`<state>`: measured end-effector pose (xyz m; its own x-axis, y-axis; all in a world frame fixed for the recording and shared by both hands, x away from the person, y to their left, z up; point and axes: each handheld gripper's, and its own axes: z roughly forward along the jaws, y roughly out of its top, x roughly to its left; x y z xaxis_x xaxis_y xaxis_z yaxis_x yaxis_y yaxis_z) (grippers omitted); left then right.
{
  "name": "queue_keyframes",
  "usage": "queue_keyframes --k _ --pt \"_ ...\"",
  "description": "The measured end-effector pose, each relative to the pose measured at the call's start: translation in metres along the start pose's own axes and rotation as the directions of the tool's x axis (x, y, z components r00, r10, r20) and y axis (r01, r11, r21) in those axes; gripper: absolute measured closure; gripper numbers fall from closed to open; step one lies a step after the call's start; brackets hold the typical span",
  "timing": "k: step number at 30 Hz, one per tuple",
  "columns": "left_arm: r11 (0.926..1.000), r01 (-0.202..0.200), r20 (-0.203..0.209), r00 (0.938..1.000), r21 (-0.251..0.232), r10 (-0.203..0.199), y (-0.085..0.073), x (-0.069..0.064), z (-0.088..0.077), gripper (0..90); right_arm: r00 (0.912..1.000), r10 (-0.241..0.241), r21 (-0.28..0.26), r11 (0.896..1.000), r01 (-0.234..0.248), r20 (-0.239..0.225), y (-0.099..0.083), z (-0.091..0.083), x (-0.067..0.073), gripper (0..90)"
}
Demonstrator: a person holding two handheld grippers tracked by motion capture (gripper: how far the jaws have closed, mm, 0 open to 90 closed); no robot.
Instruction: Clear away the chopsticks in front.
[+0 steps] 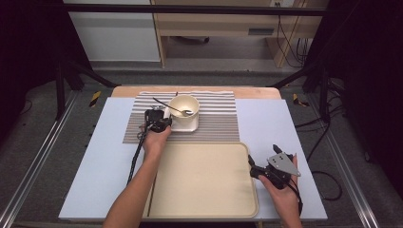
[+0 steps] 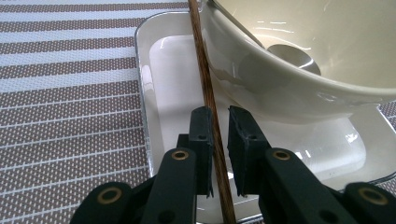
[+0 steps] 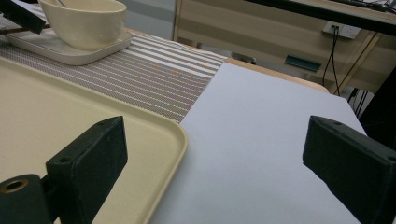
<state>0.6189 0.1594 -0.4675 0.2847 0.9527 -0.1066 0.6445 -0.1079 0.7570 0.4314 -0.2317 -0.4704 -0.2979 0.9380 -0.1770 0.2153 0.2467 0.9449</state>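
High view first: the left gripper (image 1: 158,119) sits at the left edge of the white dish (image 1: 184,124), which lies on the striped placemat (image 1: 216,116) at the far side of the table (image 1: 266,123). A cream bowl (image 1: 184,106) stands on that dish, with a metal spoon (image 1: 173,109) leaning in it, handle pointing up and left. Nearer the person lies a big beige tray (image 1: 204,180), bare. The right gripper (image 1: 268,166) hovers at the tray's right edge, grey plate on top, cable trailing back by the wrist.

Left gripper view now: the two black jaws stand nearly together, and a thin brown wooden stick (image 2: 208,98) runs right between them, up along the bowl's (image 2: 299,60) side. The left pad looks to be against the stick, while a narrow gap shows on the other side, so a firm clamp cannot be told. Underneath, the glossy dish (image 2: 173,88), and the spoon's (image 2: 292,53) scoop resting inside the bowl.

Right gripper view: jaws spread wide, nothing between them. They straddle the tray's (image 3: 93,112) rounded corner and the pale table (image 3: 261,121) surface. Far off, upper left, bowl (image 3: 86,21) and dish (image 3: 70,51) sit on the placemat (image 3: 163,79).
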Motion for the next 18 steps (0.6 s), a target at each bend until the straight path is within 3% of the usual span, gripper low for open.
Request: queue_keyframes --k 18 --pt "0.9999 0.016 -0.025 0.9996 0.003 -0.016 0.0002 -0.0028 0.0001 82.7 1.0000 0.005 0.003 1.000 -0.005 0.003 -0.0004 0.0003 -0.0010 6.6"
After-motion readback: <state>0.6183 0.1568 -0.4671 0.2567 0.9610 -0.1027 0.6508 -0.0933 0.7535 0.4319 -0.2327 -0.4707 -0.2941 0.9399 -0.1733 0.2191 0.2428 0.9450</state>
